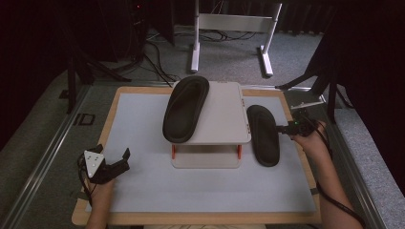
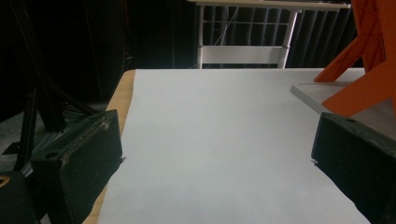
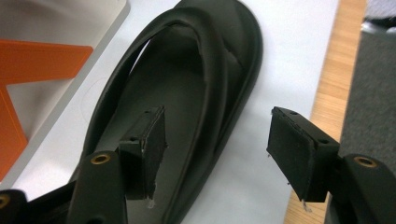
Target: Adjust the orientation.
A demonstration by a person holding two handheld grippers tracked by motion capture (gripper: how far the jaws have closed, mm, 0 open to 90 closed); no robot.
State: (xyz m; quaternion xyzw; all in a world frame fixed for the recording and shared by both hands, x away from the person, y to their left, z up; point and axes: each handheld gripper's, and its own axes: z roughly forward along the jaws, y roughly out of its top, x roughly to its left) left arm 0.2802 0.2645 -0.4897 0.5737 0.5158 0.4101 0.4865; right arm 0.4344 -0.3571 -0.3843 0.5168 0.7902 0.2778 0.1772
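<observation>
Right claw (image 3: 215, 154) over the sandal's edge

The black sandal (image 3: 187, 93) lies on the worktop (image 1: 143, 191); the released claw straddles its outer rim, pads not touching.

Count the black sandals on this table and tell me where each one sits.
2. One sandal lies on top of the small white stand. The other sandal lies on the grey mat just right of that stand, beside the right gripper. Nothing suggests a hidden third.

In the right gripper view the black sandal (image 3: 187, 116) is cut off at the bottom edge, its heel hidden behind the gripper's jaws. In the left gripper view the orange stand leg (image 2: 369, 60) runs off the top and right edges.
</observation>
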